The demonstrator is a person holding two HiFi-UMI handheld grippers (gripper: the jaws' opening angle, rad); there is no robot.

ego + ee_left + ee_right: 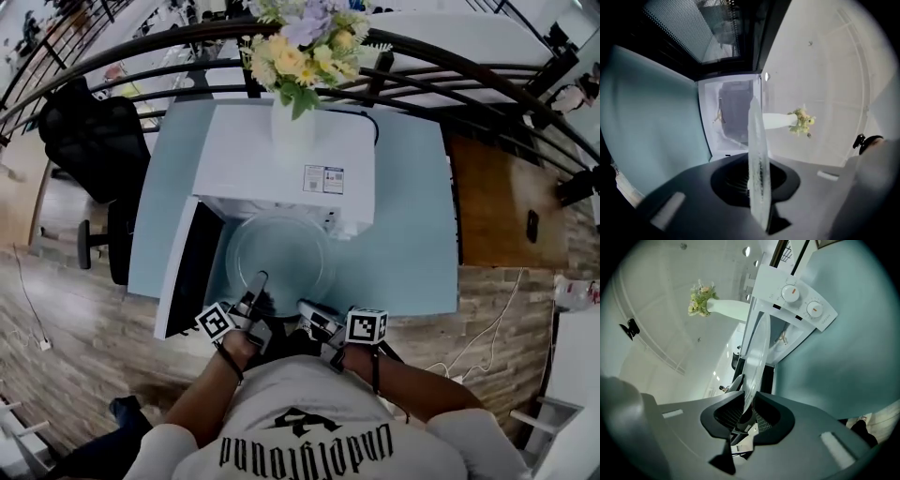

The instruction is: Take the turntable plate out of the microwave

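**Glass plate gripped at its near rim, in front of the open oven**

Glass and clear, the turntable plate [279,255] lies flat, face up, over the pale blue table [412,234]. Its far rim is at the mouth of the white microwave [281,155], whose dark door [187,272] stands open on the left. The disc is round, so no axis is longer than another. In both gripper views it shows edge-on, as a thin strip running away from the jaws toward the oven.

A blue-and-white sticker [323,179] with a square code sits on the oven's top, its print too small to read. The control panel carries two white knobs [791,293] with orange marks. A blackletter word runs upside down across the person's shirt [305,441], apparently "Underground".

The left gripper [255,281] has its jaws nearly together, clamped on the plate's near rim. The right gripper [305,307] pinches the same rim just beside it, its jaws equally narrow. A white vase of flowers [292,122] stands on the oven.
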